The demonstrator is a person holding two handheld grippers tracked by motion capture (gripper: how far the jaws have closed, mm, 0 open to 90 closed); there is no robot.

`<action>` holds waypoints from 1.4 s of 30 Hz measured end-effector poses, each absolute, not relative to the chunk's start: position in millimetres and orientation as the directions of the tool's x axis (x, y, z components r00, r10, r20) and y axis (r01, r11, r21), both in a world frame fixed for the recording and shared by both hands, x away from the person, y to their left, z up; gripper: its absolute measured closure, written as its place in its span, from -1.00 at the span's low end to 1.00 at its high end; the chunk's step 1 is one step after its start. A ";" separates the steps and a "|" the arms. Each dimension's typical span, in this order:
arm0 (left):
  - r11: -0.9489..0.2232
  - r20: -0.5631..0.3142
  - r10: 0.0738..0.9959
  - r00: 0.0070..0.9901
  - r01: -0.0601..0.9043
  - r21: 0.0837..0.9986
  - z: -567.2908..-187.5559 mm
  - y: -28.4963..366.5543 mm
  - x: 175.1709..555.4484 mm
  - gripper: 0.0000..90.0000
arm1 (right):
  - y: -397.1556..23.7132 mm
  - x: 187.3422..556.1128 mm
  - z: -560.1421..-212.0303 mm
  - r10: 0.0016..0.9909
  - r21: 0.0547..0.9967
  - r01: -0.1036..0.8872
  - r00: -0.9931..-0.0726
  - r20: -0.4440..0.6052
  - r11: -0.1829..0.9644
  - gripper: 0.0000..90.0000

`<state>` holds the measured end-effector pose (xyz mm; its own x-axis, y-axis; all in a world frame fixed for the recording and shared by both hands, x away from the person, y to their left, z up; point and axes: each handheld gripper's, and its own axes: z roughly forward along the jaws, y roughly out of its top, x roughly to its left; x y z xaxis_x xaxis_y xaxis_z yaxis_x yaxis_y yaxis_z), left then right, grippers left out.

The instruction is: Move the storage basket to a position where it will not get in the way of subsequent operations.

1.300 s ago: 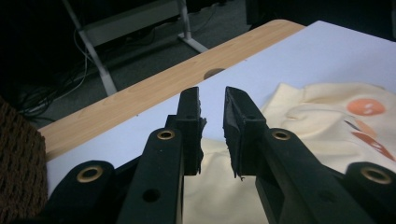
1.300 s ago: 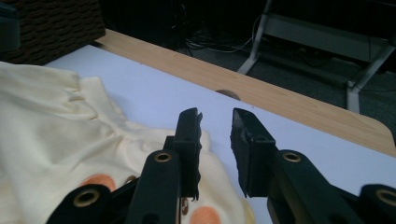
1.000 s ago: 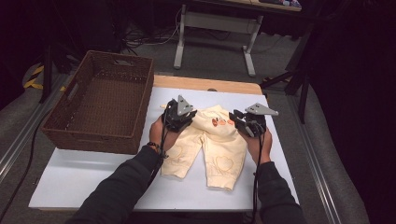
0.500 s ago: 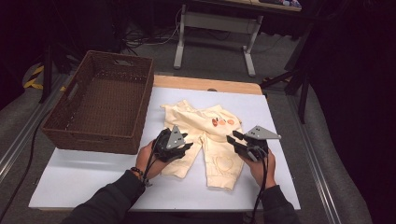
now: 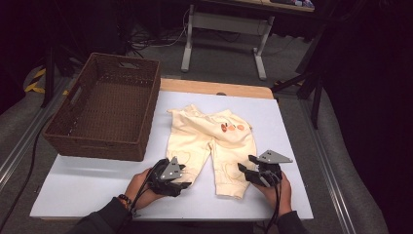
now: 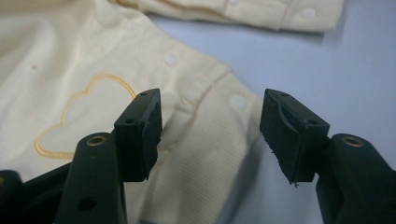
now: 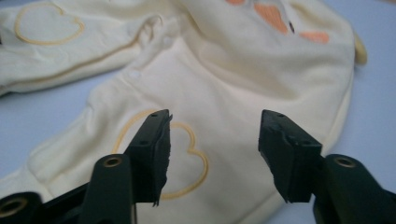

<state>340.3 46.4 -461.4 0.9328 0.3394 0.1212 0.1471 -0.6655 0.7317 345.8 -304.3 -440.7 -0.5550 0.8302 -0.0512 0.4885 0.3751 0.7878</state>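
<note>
**Both grippers open at the leg ends of the baby pants**

The cream pants [image 5: 209,144] lie flat on the white board [image 5: 87,187]. Their long axis runs away from the grippers: waist far, leg cuffs near. The cloth is pale yellow, with a stitched heart outline on each leg and orange marks near the waist.

The left gripper [image 5: 176,181] has just been opening; its jaws stand apart over the ribbed cuff, pressing nothing. The right gripper [image 5: 249,171] has also just been opening, its jaws apart over the heart.

The brown basket [image 5: 104,109] stands beyond the left gripper, just beside the pants. Bare board lies outside each gripper.
</note>
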 end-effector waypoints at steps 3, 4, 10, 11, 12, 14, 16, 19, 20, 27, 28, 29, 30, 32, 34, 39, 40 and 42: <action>-0.673 0.106 0.352 0.930 0.173 0.720 -461.2 48.5 340.7 -0.10 | -310.3 342.7 -448.0 0.852 0.762 0.536 -0.523 -0.037 0.363 -0.13; -0.683 0.115 0.343 0.932 0.163 0.712 -461.3 48.5 342.4 -0.07 | -311.3 342.4 -450.1 0.858 0.748 0.553 -0.511 -0.044 0.368 -0.15; -0.687 0.119 0.353 0.928 0.170 0.707 -460.7 50.8 344.3 0.38 | -314.9 342.6 -453.8 0.866 0.727 0.586 -0.499 -0.025 0.358 -0.02; -0.664 0.097 0.375 0.922 0.194 0.722 -461.0 52.0 345.7 0.50 | -314.9 342.6 -453.6 0.865 0.726 0.587 -0.502 -0.021 0.358 0.07; -0.655 0.084 0.380 0.921 0.204 0.727 -460.9 53.6 347.5 0.63 | -314.5 341.9 -453.5 0.861 0.729 0.586 -0.508 -0.008 0.353 0.25; -0.649 0.069 0.374 0.925 0.208 0.731 -460.1 56.4 350.3 0.73 | -314.1 340.7 -453.2 0.852 0.731 0.585 -0.523 0.009 0.351 0.64; -0.640 0.065 0.375 0.925 0.207 0.740 -459.7 57.4 349.4 0.81 | -314.5 340.5 -453.1 0.840 0.732 0.586 -0.542 0.035 0.348 0.85; -0.637 0.079 0.376 0.923 0.196 0.745 -456.1 60.1 346.2 0.88 | -317.8 339.7 -448.4 0.832 0.724 0.583 -0.554 0.022 0.369 0.90; -0.631 0.067 0.377 0.924 0.204 0.748 -455.0 61.0 343.8 0.88 | -320.8 337.4 -445.0 0.837 0.734 0.583 -0.545 0.037 0.347 0.90; -0.622 0.076 0.314 0.946 0.145 0.770 -440.4 70.2 320.8 0.89 | -339.6 319.3 -423.9 0.869 0.795 0.532 -0.494 0.013 0.291 0.91; -0.622 0.083 0.309 0.947 0.136 0.771 -439.3 70.8 316.6 0.89 | -341.4 317.2 -422.7 0.872 0.797 0.529 -0.490 0.006 0.292 0.90; -0.622 0.089 0.304 0.949 0.127 0.772 -438.2 71.2 309.8 0.89 | -342.4 315.7 -422.3 0.874 0.797 0.528 -0.486 0.000 0.294 0.90; -0.621 0.082 0.296 0.952 0.126 0.774 -438.0 71.8 305.2 0.89 | -343.1 313.9 -422.5 0.876 0.797 0.525 -0.482 -0.011 0.299 0.90; -0.629 0.090 0.285 0.954 0.116 0.769 -437.9 73.1 296.3 0.88 | -343.5 312.8 -423.6 0.877 0.792 0.527 -0.479 -0.024 0.309 0.89; -0.639 0.104 0.283 0.954 0.107 0.762 -438.9 73.2 288.5 0.88 | -342.4 312.0 -425.6 0.878 0.784 0.527 -0.477 -0.046 0.328 0.88; -0.633 0.105 0.305 0.946 0.119 0.765 -441.7 76.5 275.1 0.87 | -339.8 309.2 -427.4 0.879 0.777 0.520 -0.468 -0.087 0.354 0.78; -0.634 0.109 0.306 0.946 0.117 0.764 -441.5 77.5 274.5 0.87 | -339.9 308.6 -427.3 0.878 0.777 0.514 -0.468 -0.101 0.363 0.76; -0.623 0.097 0.313 0.945 0.127 0.771 -441.2 80.8 273.8 0.87 | -340.4 307.8 -426.0 0.879 0.786 0.505 -0.465 -0.102 0.358 0.73</action>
